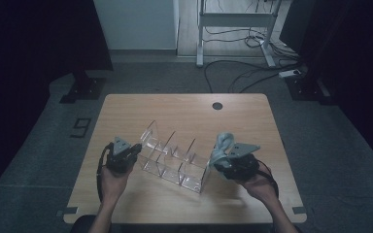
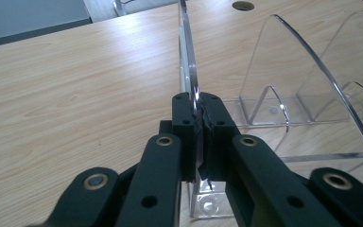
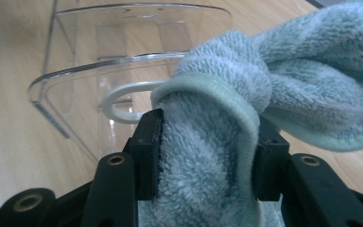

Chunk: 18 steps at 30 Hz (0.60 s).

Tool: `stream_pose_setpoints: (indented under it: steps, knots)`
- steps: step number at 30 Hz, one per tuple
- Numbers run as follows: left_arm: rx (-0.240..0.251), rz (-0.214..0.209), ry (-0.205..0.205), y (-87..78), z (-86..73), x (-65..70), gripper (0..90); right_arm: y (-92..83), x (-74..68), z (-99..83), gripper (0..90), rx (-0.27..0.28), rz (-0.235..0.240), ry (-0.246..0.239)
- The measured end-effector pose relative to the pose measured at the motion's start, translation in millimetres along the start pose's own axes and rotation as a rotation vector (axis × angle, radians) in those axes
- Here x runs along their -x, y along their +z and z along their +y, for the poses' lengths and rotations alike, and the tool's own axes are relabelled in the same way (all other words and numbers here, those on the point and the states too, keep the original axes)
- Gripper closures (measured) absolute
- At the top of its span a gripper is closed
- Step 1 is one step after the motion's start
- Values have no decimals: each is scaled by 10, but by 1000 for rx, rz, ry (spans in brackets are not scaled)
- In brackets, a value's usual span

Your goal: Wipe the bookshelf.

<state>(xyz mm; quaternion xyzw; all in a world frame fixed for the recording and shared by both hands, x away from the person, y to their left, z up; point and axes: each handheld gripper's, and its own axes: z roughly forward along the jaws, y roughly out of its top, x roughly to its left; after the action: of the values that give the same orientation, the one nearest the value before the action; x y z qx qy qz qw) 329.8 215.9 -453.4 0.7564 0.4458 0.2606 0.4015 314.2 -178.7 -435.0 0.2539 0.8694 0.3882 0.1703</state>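
Note:
A clear acrylic divider rack (image 1: 172,158) with several curved partitions stands on the wooden table (image 1: 184,109). At its left end my left gripper (image 1: 126,154) is shut on the rack's end wall (image 2: 189,66), whose thin edge runs up between the black pads (image 2: 185,127). My right gripper (image 1: 228,162) sits just right of the rack, shut on a bunched pale blue-green towel (image 1: 222,145). In the right gripper view the towel (image 3: 246,94) bulges between the jaws, with the rack's curved partitions (image 3: 137,56) right behind it.
A round cable hole (image 1: 217,105) lies near the table's far edge. Beyond the table are a white desk frame (image 1: 235,22), loose cables (image 1: 243,73) on the grey floor and a "9" floor mark (image 1: 81,127) at the left.

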Motion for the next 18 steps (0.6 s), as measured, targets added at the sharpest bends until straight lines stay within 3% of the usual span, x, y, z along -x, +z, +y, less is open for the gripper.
stream_pose_setpoints:
  steps: [13, 18]
  knots:
    - [-3, 17, -14, -8, -5, -14, 866, -92, -153, 52, 537, -36, 91, -36]
    - [-2, 33, -20, -3, -5, 0, 866, -105, -229, 77, 536, -51, 94, -61]
